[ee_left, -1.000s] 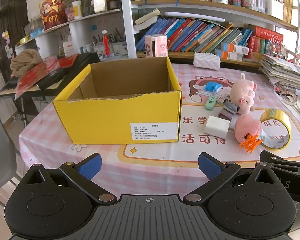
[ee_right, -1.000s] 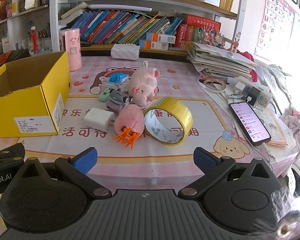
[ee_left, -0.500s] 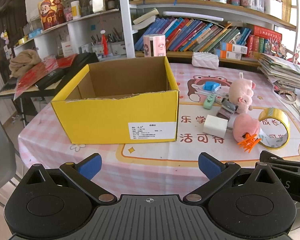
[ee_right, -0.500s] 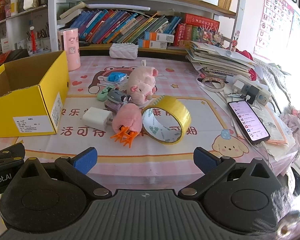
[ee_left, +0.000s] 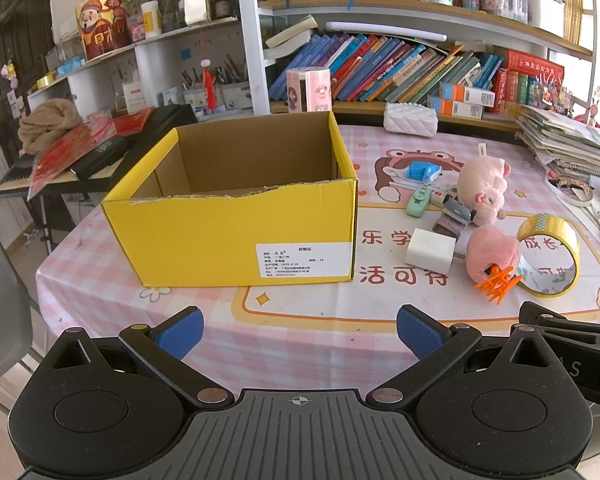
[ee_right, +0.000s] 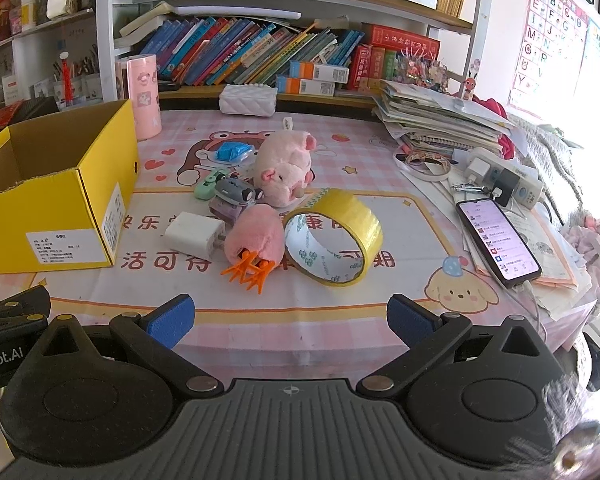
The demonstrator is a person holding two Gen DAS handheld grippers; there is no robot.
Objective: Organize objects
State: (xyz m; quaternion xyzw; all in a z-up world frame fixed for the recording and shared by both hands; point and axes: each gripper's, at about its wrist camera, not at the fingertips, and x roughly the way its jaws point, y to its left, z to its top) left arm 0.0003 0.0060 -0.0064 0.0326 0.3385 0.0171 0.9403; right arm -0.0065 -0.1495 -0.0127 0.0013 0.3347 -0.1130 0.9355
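Both tools point(ee_left: 298, 332) point(ee_right: 290, 320) agape, level, empty.

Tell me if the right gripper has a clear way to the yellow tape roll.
Probably yes: the right gripper is open and empty, and only bare tablecloth lies between it and the tape roll.

A child's study room at home: crowded bookshelves point(ee_right: 260, 52) at the far side, an alphabet poster point(ee_right: 548, 36) right, a cartoon tablecloth point(ee_right: 420, 280) near.
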